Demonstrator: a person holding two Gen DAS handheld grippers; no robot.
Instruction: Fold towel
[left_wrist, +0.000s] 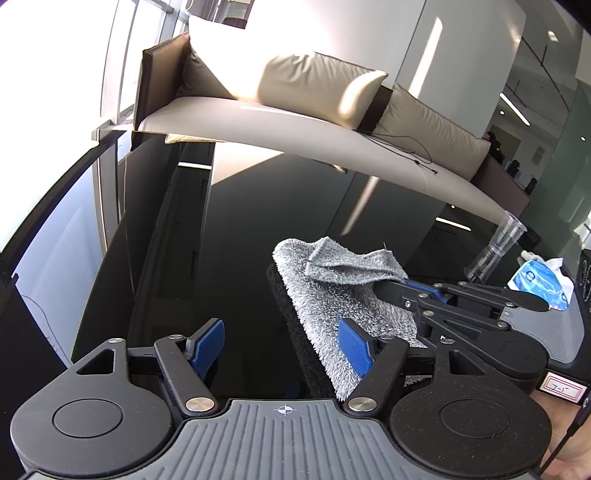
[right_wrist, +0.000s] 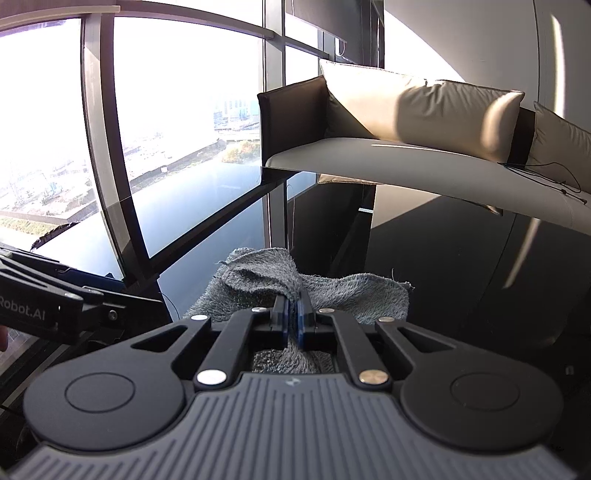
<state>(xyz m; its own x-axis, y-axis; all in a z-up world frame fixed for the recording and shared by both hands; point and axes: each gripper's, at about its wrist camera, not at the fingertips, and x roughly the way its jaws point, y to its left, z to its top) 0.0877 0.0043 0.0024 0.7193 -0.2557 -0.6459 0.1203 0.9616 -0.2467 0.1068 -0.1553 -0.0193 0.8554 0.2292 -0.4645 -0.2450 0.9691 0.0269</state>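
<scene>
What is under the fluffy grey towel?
The towel lies on a shiny black table. The right tongs pinch its bunched-up top. Whatever might sit beneath the cloth is covered, so I cannot tell.

so the towel (left_wrist: 325, 295) is a small grey terry one, fluffy loops all over, lying on the glossy black worktop (left_wrist: 221, 258). It's partly folded, one corner flipped back over the flat part so there's a rumpled doubled flap on top. That flap's edge is bunched up and pinched in the right hand-held gripper (right_wrist: 294, 314). The near edge hangs a bit frayed, the rest sits flat
</scene>
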